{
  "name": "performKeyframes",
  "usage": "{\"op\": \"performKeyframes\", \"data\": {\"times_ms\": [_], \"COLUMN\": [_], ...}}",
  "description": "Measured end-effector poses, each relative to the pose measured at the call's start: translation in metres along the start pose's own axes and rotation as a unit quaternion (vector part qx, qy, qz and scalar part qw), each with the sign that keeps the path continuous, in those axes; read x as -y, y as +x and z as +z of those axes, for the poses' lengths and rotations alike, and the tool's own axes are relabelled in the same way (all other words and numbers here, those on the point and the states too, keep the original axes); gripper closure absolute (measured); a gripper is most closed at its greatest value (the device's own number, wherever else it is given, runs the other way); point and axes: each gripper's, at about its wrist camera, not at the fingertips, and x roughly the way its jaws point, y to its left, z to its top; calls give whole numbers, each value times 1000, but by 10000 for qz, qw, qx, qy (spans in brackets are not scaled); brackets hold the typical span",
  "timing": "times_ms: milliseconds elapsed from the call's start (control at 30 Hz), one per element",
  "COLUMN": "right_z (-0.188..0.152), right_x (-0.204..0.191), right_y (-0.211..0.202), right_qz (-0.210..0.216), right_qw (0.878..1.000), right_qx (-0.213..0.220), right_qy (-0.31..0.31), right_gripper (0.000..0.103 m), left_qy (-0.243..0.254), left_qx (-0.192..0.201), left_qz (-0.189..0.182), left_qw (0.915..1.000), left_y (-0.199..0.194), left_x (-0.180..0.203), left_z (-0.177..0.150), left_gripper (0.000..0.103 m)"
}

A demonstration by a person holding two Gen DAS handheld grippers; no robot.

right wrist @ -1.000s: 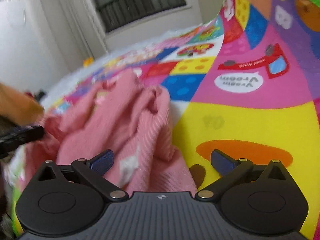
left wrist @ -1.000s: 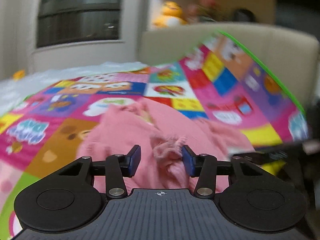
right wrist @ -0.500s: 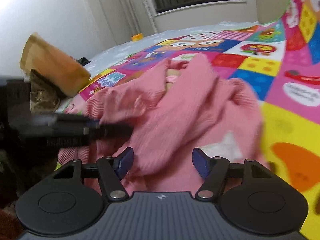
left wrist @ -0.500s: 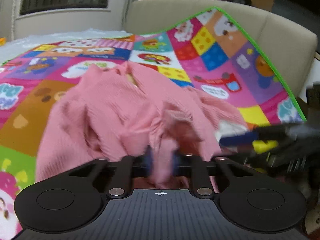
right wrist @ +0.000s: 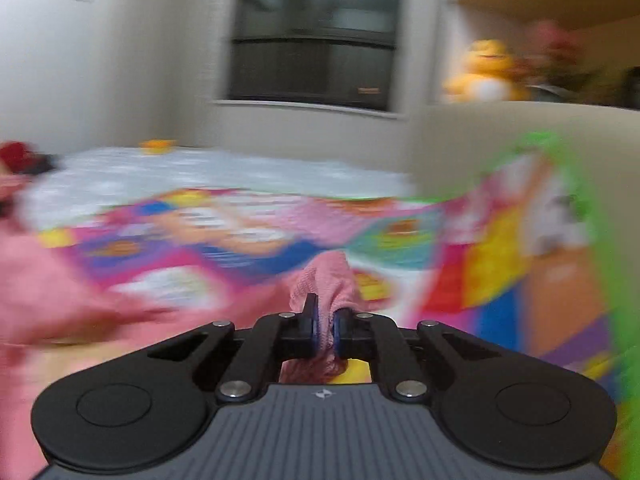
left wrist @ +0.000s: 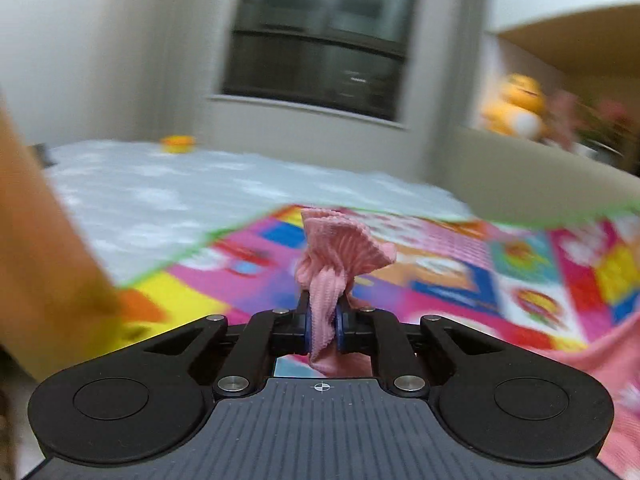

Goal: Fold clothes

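Observation:
A pink ribbed knit garment (left wrist: 336,256) is pinched between the blue pads of my left gripper (left wrist: 322,326), which is shut on a bunched fold that fans up above the fingers. More of the garment (left wrist: 616,360) hangs at the lower right of the left wrist view. My right gripper (right wrist: 324,326) is shut on another bunch of the same pink garment (right wrist: 328,280), and the cloth trails off blurred to the left (right wrist: 48,280). Both grippers are lifted above the colourful play mat (left wrist: 460,264). Both views are blurred by motion.
The patchwork play mat (right wrist: 248,232) lies over a pale quilted bed (left wrist: 160,196) and rises against a beige headboard (right wrist: 480,136) at the right. A yellow plush toy (left wrist: 512,104) sits on a shelf. A dark window (left wrist: 320,44) faces me. A blurred tan shape (left wrist: 36,216) fills the left edge.
My right gripper went from open to shut on the garment; the left had closed earlier. Both grippers have lifted the cloth and now point towards the window instead of down at the mat.

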Motion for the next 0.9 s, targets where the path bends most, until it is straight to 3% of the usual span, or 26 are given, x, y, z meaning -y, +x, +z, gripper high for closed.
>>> {"op": "performKeyframes", "data": {"times_ms": [167, 333, 433, 500, 567, 633, 733, 833, 900], "right_z": [-26, -80, -79, -68, -59, -56, -58, -62, -62], "right_x": [43, 44, 44, 51, 57, 66, 73, 65, 61], "right_y": [65, 117, 117, 105, 89, 69, 47, 33, 31], "right_qz": [-748, -928, -917, -727, -585, -461, -403, -314, -228], "right_qw": [9953, 9878, 9878, 9888, 9901, 9897, 9887, 9907, 9917], "right_qx": [-612, -1241, -1255, -1284, -1231, -1245, -1252, -1185, -1144], "right_qy": [55, -158, 1, 210, 343, 530, 718, 584, 550], "right_gripper": [97, 100, 99, 94, 92, 85, 72, 51, 43], "left_qy": [-444, -615, -780, -1075, -1291, -1298, -1072, -861, -837], "left_qx": [-395, -777, -1056, -1189, -1219, -1205, -1170, -1145, -1136], "left_qz": [665, 857, 883, 696, 349, 125, -114, -723, -1287], "left_qw": [9960, 9914, 9874, 9846, 9835, 9841, 9873, 9870, 9816], "left_y": [39, 63, 71, 61, 44, 24, -2, -11, -8], "left_x": [-53, -69, -77, -82, -85, -82, -71, -47, -23], "left_z": [-26, -50, -59, -57, -57, -58, -58, -54, -52], "left_gripper": [91, 89, 83, 74, 43, 33, 30, 29, 27]}}
